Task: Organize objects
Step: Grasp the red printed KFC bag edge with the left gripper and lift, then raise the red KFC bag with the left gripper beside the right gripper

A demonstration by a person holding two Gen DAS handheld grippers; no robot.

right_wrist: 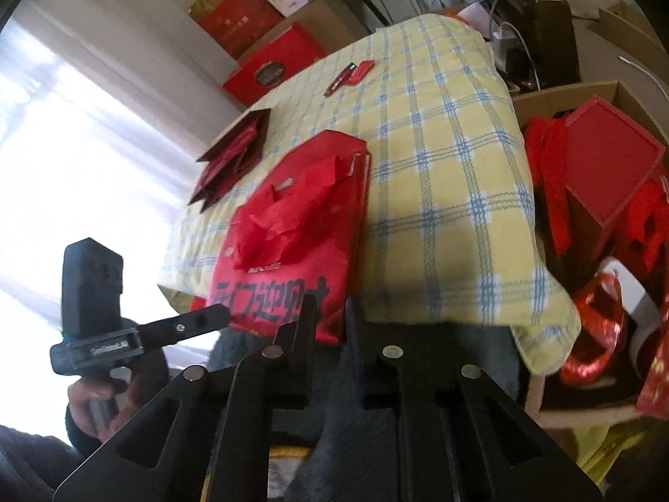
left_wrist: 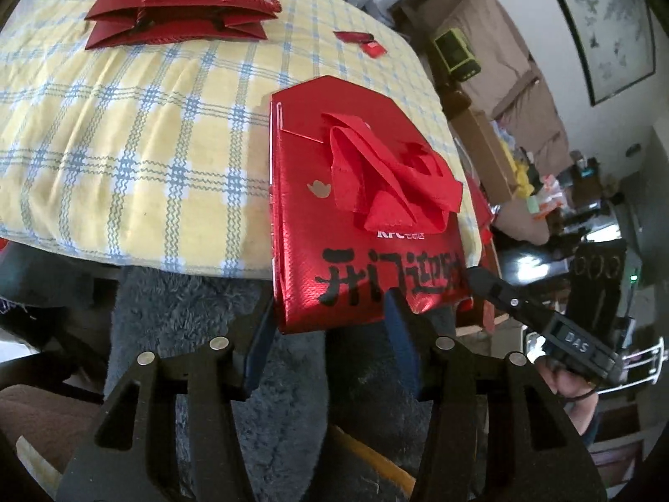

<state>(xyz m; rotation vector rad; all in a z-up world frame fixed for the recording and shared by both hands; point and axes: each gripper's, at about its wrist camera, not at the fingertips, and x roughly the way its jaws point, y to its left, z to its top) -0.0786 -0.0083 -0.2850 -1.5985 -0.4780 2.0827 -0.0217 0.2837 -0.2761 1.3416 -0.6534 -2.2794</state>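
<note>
A shiny red bag with black lettering and loose red ribbon handles lies flat on the yellow checked tablecloth, its near end hanging over the table edge. My left gripper is open, fingers wide apart in front of that end. From the right wrist view, the left gripper points at the near left corner of the bag. My right gripper shows only a narrow gap, with the bag's near right corner seen between the fingers. Whether the pads press on the bag is unclear. In the left wrist view the right gripper reaches that corner.
A stack of dark red bags lies at the far side of the table, with small red packets nearby. A cardboard box full of red bags stands right of the table. Red gift boxes stand behind. Grey fleece lies below the table edge.
</note>
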